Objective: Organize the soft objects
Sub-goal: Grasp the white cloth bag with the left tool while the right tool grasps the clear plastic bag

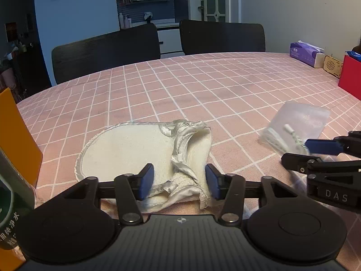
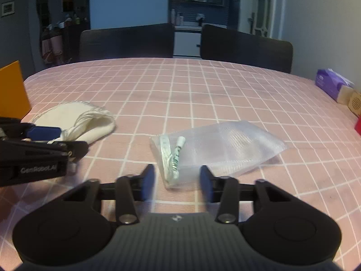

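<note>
While both grippers stand open, the left gripper [image 1: 179,181] straddles the limp cream terry mitt's [image 1: 140,149] satin cuff, the best hold; the right gripper [image 2: 178,181] faces the light, slippery mesh pouch [image 2: 221,149] on the tablecloth [image 2: 203,90].

A terry-cloth slipper [image 1: 126,149] with shiny satin trim; a translucent plastic mesh pouch [image 2: 225,146]; matt checked tablecloth [image 1: 203,85].
</note>
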